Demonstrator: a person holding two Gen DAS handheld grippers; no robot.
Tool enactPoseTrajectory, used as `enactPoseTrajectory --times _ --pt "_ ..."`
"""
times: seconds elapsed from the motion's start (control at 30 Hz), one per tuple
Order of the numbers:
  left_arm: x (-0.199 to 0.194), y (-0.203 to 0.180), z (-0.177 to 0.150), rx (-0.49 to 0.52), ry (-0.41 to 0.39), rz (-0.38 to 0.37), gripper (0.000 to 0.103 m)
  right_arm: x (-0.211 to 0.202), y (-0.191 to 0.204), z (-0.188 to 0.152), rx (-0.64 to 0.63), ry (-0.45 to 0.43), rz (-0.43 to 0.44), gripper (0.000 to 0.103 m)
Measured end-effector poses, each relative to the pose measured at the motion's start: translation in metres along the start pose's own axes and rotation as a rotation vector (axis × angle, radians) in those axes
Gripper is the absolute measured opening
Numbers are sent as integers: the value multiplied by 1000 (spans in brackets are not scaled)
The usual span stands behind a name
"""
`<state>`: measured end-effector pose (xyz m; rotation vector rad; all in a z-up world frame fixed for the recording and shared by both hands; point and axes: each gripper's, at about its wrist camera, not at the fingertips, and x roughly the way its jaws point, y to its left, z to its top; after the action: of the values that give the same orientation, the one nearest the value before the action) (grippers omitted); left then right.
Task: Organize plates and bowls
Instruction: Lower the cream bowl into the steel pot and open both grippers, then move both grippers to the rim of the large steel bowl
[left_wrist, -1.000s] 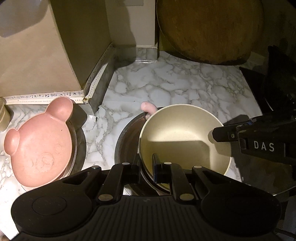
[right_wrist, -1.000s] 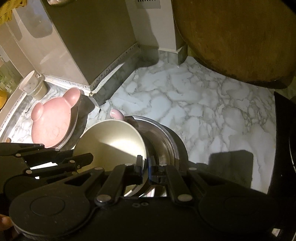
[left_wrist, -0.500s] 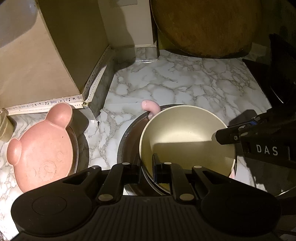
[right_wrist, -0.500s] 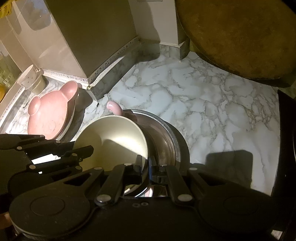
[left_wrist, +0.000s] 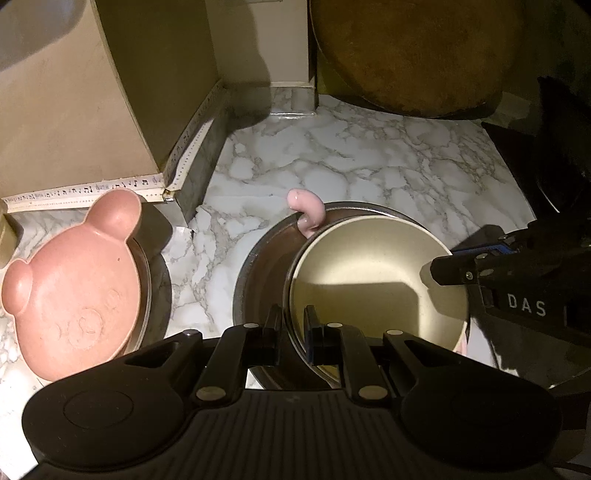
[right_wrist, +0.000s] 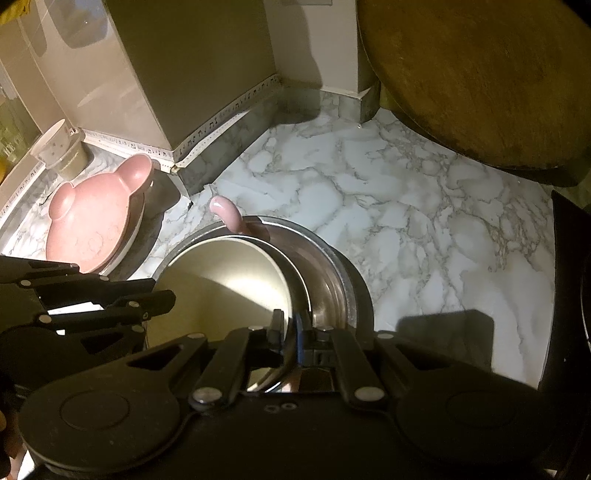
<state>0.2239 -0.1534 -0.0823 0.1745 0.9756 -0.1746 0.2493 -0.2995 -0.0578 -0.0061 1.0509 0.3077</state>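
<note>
So, closest to the left wrist camera, the left gripper (left_wrist: 293, 325) is clamped on the near rim of the cream bowl (left_wrist: 369, 280), one finger outside the wall and one inside. The right gripper (right_wrist: 291, 328) is pinching the same bowl's rim on the opposite side (it shows up in the left view coming in from the right, with "DAS" printed on it), jaws nearly closed with only the thin rim between them. That cream bowl sits inside a bigger steel bowl (left_wrist: 262, 266), pushed toward one side of it so a crescent of metal shows next to it. A pink curved handle (left_wrist: 308, 210) pokes up over the far rim of the stack, can't tell what it belongs to. Off to the left, well apart, a pink bear-shaped plate (left_wrist: 74, 280) rests on top of another round dish on the marble counter (left_wrist: 369, 166). Past the bear plate there's a small pale cup (right_wrist: 59, 147) near the wall. Farther back a beige box-like block (left_wrist: 110, 92) stands on the counter, and a big round wooden board (left_wrist: 413, 55) leans up in the far right corner.
</note>
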Motion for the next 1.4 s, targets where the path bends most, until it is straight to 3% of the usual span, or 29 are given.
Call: enactPoseTrajectory --times 0.9,1.4 --pt "-50 9 -9 -49 -60 -61 12 -41 10 -7 -60 -33 79 30" --pt "-71 38 -24 -108 -74 -92 16 -60 -14 -11 -24 -57 108 44"
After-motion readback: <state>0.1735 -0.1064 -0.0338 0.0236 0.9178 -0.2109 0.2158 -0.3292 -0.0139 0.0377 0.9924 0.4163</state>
